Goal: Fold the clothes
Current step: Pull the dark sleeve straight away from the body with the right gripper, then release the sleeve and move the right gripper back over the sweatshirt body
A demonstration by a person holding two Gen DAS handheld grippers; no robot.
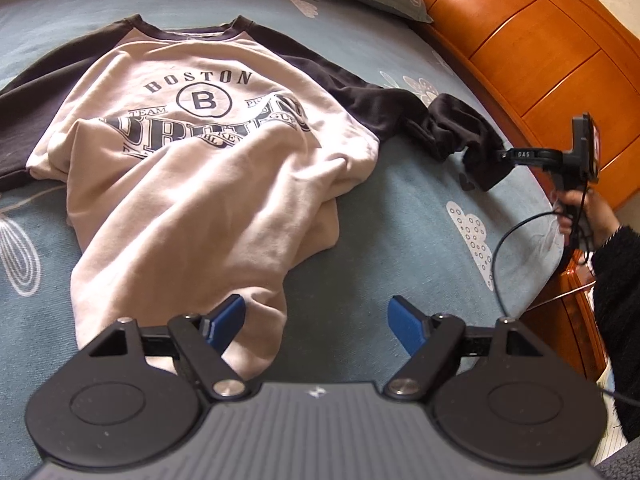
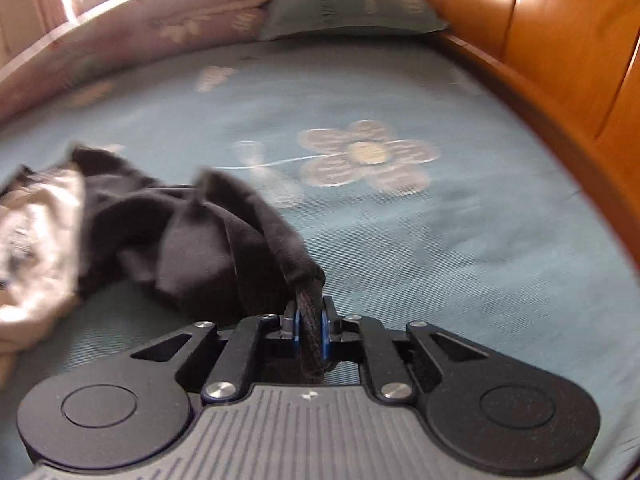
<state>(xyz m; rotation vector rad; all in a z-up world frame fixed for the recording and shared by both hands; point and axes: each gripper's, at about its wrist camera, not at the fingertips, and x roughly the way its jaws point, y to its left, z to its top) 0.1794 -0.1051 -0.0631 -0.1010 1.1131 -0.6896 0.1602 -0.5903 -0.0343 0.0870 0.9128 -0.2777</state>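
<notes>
My right-wrist view motion-blurred; sweatshirt (image 2: 36, 240) print unreadable, cut off at left edge. In left-wrist view, left sleeve (image 1: 16, 120) runs off left edge; lower print words hidden in fold; my arm (image 1: 616, 280) cropped at right.

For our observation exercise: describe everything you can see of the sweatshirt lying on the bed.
The sweatshirt is cream, soft-looking fabric with dark raglan sleeves and collar, printed BOSTON above a circled B. It lies face up on the blue floral bedsheet, its lower body rumpled and folded over. The right gripper is shut on the cuff, lifting it. The open left gripper hangs above the hem; contact is unclear.
</notes>
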